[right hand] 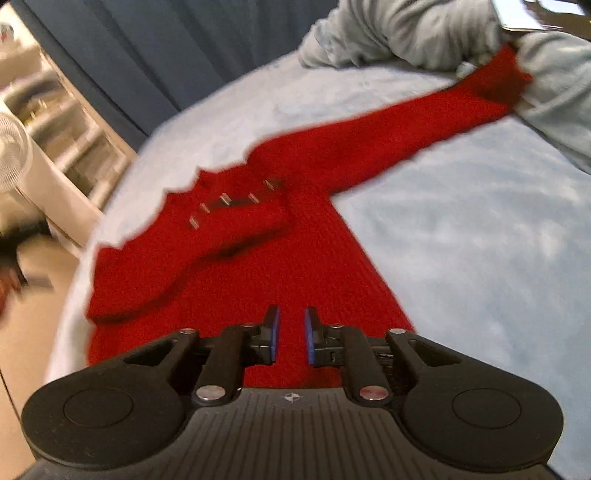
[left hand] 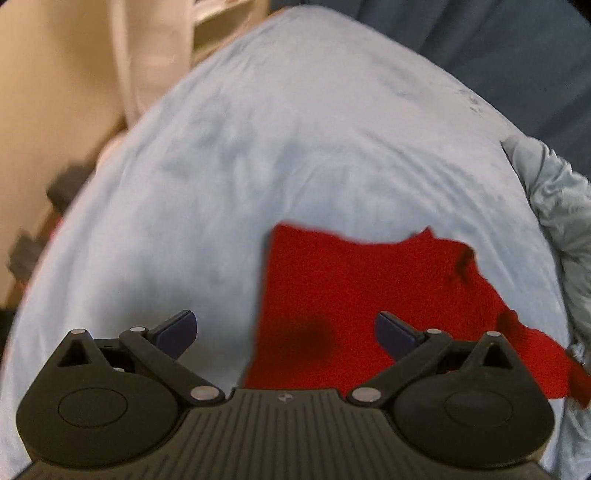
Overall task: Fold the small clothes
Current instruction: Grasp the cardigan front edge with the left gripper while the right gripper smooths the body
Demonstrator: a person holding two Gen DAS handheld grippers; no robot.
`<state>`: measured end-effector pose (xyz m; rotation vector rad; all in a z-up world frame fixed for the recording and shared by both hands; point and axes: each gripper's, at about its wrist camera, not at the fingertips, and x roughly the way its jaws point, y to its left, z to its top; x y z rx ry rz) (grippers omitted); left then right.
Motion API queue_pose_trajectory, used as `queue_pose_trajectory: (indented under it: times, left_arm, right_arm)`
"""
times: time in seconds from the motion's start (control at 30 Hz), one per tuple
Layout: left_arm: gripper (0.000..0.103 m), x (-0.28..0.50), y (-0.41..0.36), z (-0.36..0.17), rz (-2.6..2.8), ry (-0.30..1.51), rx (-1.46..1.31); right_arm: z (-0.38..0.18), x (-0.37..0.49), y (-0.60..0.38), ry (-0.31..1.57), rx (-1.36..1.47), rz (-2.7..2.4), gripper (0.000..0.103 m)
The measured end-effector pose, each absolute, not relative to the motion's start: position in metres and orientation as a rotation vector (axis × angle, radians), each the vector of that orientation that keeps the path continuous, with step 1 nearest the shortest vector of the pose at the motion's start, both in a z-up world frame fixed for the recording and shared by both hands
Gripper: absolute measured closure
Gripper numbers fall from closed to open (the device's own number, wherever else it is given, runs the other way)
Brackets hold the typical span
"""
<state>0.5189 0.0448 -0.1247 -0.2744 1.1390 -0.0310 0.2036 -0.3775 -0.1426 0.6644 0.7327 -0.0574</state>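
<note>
A small red knitted cardigan [right hand: 295, 236] is lying flat on a pale blue bedspread [right hand: 461, 229]. One sleeve is folded in across the chest, lying over the row of toggle buttons [right hand: 236, 201]. The other sleeve [right hand: 424, 125] is stretching out straight, up and to the right in the right wrist view, its cuff reaching a crumpled grey garment [right hand: 406, 33] at the bed's far edge.

The right gripper [right hand: 291, 336] is hovering over the cardigan's body near the hem, its blue pads narrowly apart with nothing pinched between them. The left gripper [left hand: 286, 332] is spreading its fingers wide over the cardigan's edge, empty, with the red knit running to its right.

The outstretched sleeve's long axis is pointing away from both grippers. Judging by the views, the right gripper is sitting on the side that sleeve springs from, so it looks better placed to fold it in.
</note>
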Motion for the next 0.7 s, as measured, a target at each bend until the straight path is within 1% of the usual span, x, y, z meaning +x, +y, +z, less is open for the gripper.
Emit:
queue_pose_trajectory:
  times: [0.03,0.07,0.13,0.2,0.23,0.27,0.3,0.33,0.37,0.4,0.43,0.47,0.5,0.53,0.6,0.67,0.7]
  left_arm:
    - [0.0,0.518,0.049,-0.132,-0.052,1.146,-0.297]
    - [0.0,0.52,0.049,-0.14,-0.085,1.148,-0.316]
    - [0.0,0.529,0.04,-0.153,-0.126,1.146,-0.319]
    - [0.001,0.54,0.026,-0.169,-0.116,1.158,-0.298]
    - [0.002,0.544,0.02,-0.177,-0.108,1.166,-0.278]
    - [0.008,0.548,0.013,-0.182,-0.102,1.166,-0.244]
    - [0.04,0.55,0.005,-0.189,-0.103,1.148,-0.196]
    - [0.059,0.553,0.0,-0.193,-0.103,1.145,-0.156]
    - [0.061,0.554,-0.001,-0.195,-0.093,1.135,-0.148]
    - [0.067,0.552,0.002,-0.198,-0.086,1.109,-0.166]
    - [0.071,0.55,0.008,-0.199,-0.086,1.09,-0.189]
    - [0.074,0.549,0.017,-0.201,-0.081,1.075,-0.214]
    - [0.076,0.548,0.025,-0.202,-0.075,1.066,-0.237]
    - [0.078,0.545,0.034,-0.202,-0.071,1.056,-0.272]
    - [0.078,0.541,0.049,-0.201,-0.062,1.025,-0.313]
    - [0.078,0.54,0.056,-0.202,-0.073,1.014,-0.322]
    - [0.076,0.541,0.055,-0.203,-0.069,1.018,-0.316]
  right_arm:
    - [-0.141,0.217,-0.378,0.719,0.679,-0.045,0.071]
    - [-0.14,0.234,-0.378,0.706,0.686,-0.039,0.064]
    - [-0.138,0.268,-0.378,0.693,0.671,-0.049,0.061]
    - [-0.138,0.311,-0.375,0.701,0.633,-0.086,0.061]
    - [-0.14,0.331,-0.375,0.712,0.62,-0.093,0.06]
    - [-0.143,0.348,-0.375,0.726,0.609,-0.097,0.058]
    - [-0.148,0.368,-0.374,0.747,0.594,-0.111,0.057]
    - [-0.154,0.386,-0.372,0.774,0.577,-0.127,0.054]
    - [-0.161,0.397,-0.37,0.798,0.559,-0.133,0.053]
    - [-0.171,0.409,-0.366,0.833,0.535,-0.14,0.053]
    - [-0.178,0.416,-0.359,0.858,0.509,-0.133,0.063]
    - [-0.183,0.422,-0.351,0.87,0.439,-0.119,0.086]
    - [-0.182,0.422,-0.341,0.852,0.346,-0.109,0.092]
    - [-0.178,0.42,-0.334,0.826,0.289,-0.098,0.093]
    - [-0.156,0.408,-0.329,0.717,0.295,-0.051,0.094]
    - [-0.134,0.403,-0.328,0.599,0.285,-0.002,0.094]
    - [-0.131,0.405,-0.33,0.582,0.283,-0.003,0.094]
